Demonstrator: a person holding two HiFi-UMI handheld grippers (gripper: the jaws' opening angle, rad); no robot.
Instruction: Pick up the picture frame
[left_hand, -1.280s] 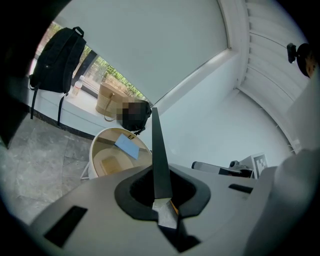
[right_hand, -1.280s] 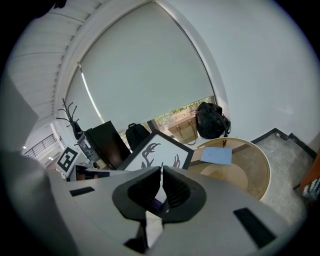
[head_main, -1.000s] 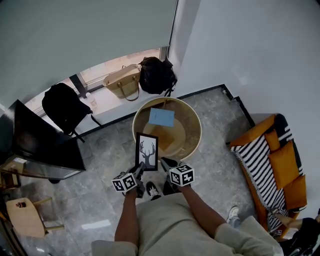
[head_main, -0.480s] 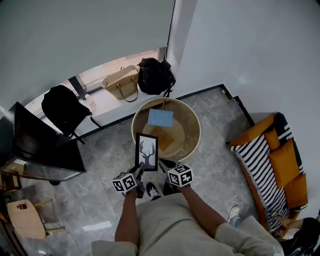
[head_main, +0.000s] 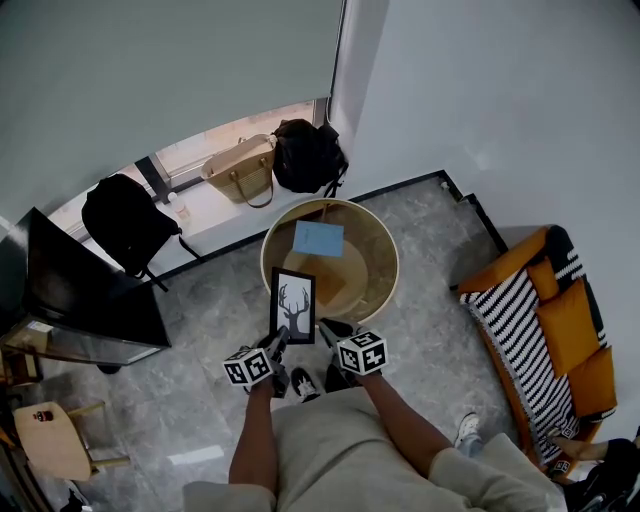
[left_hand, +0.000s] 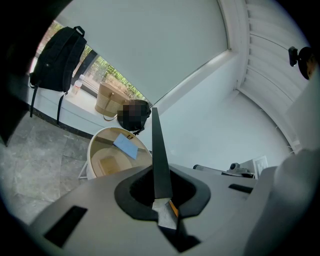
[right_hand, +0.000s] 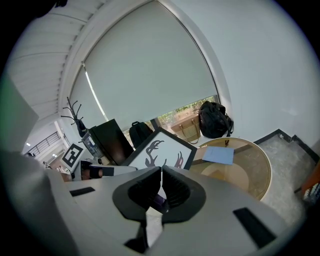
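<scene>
- Nothing has visibly shifted since a second ago: the picture frame stays upright in the air over the near rim of the round table.
- The left gripper pinches the frame's bottom edge, which shows edge-on between its jaws.
- The right gripper sits just beside the frame's lower right corner, jaws pressed together on nothing.
- A blue sheet lies on the table.

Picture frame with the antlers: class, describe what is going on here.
A person is holding the picture frame in the air near the round table. The left gripper is shut on the frame's lower edge. The right gripper is shut and empty, just beside the frame.
</scene>
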